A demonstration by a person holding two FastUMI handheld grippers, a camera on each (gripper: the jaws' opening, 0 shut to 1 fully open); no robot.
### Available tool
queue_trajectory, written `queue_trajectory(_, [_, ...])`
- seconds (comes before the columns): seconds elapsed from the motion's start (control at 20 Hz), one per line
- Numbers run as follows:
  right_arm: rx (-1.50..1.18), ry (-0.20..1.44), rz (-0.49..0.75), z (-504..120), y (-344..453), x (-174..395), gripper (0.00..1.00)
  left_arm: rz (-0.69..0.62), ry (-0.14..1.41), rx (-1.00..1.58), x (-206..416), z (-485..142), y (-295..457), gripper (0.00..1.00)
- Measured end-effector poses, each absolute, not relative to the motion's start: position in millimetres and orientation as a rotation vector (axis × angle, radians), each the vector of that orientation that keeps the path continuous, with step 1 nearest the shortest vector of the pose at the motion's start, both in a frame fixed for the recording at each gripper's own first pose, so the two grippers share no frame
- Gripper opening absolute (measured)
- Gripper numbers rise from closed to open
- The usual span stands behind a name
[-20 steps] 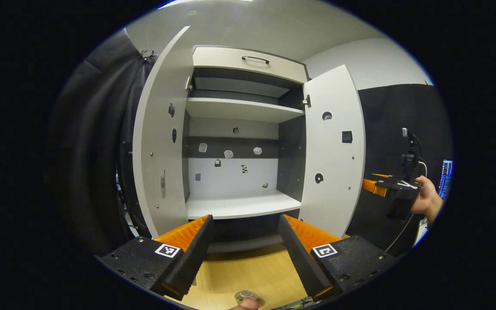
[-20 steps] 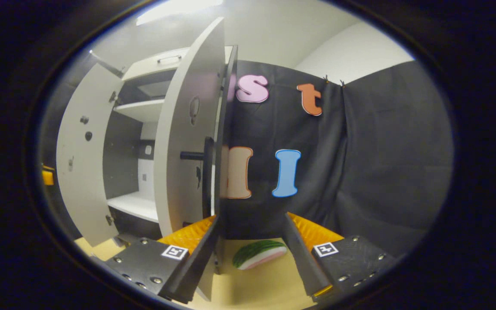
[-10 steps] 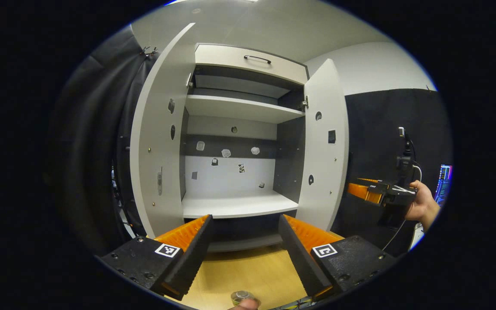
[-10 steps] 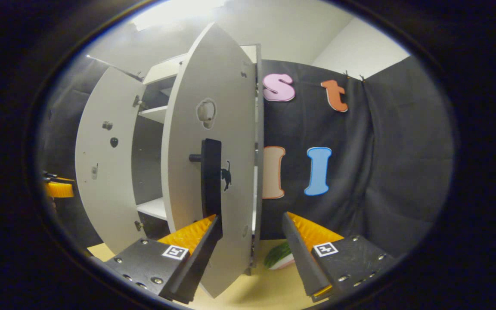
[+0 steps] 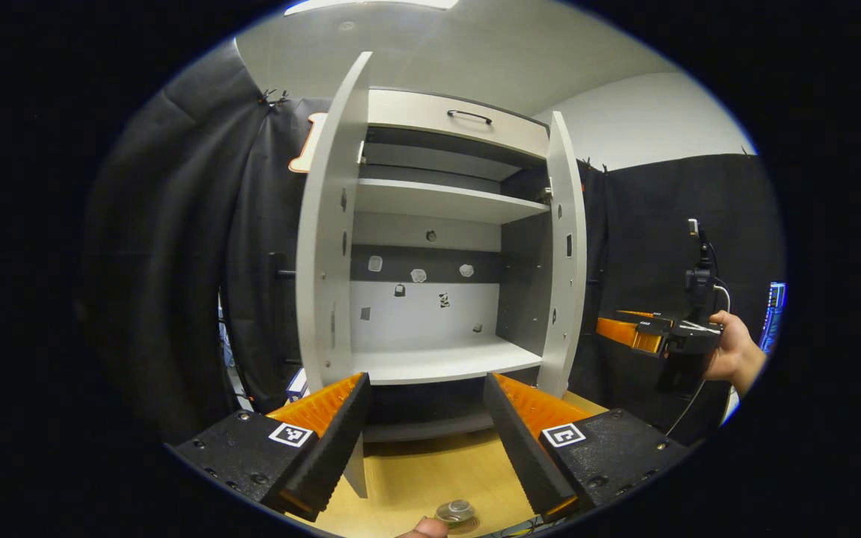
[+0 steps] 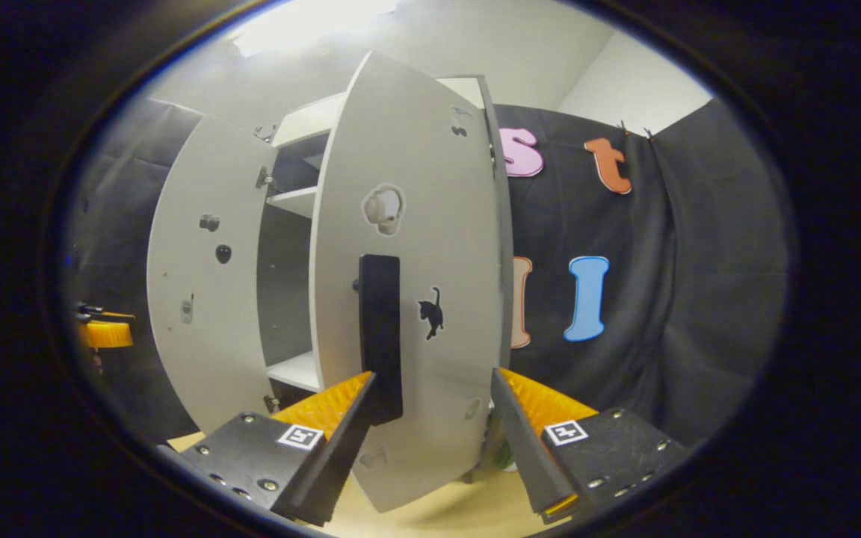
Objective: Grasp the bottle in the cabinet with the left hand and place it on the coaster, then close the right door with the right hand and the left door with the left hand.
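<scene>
We see left gripper (image 5: 423,418) wide, empty, facing cabinet (image 5: 438,246) | bottle (image 5: 455,511) on table (image 5: 430,478) below it | right gripper (image 6: 434,418) wide, fingers astride right door (image 6: 430,314) handle (image 6: 380,336), contact unclear | left door (image 5: 326,254) ajar

The left gripper view faces the open grey two-door cabinet (image 5: 438,246) head-on from nearby; the right gripper view faces its half-open right door's (image 6: 415,299) outside, closer.

The right door (image 6: 415,299) has swung further toward shut.
</scene>
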State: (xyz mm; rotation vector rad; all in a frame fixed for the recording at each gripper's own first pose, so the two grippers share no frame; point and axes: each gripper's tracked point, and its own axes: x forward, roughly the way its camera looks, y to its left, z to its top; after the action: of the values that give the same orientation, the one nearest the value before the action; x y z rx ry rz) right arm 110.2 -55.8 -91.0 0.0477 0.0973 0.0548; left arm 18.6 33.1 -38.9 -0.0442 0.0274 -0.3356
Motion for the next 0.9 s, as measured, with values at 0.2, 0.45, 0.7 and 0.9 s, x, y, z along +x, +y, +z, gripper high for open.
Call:
queue_trajectory(0.2, [0.045, 0.117, -0.021, -97, -58, 116, 0.97, -0.312, 0.027, -0.046, 18, -42, 64, 0.95])
queue_trajectory(0.45, [0.062, 0.112, -0.050, -101, -48, 111, 0.94, -0.296, 0.058, -0.068, 26, -54, 105, 0.95])
queue_trajectory(0.7, [0.037, 0.106, -0.066, -102, -38, 98, 0.94, -0.258, 0.091, -0.077, 45, -66, 149, 0.96])
queue_trajectory(0.9, [0.020, 0.094, -0.057, -99, -27, 91, 0.96, -0.211, 0.114, -0.073, 56, -78, 185, 0.92])
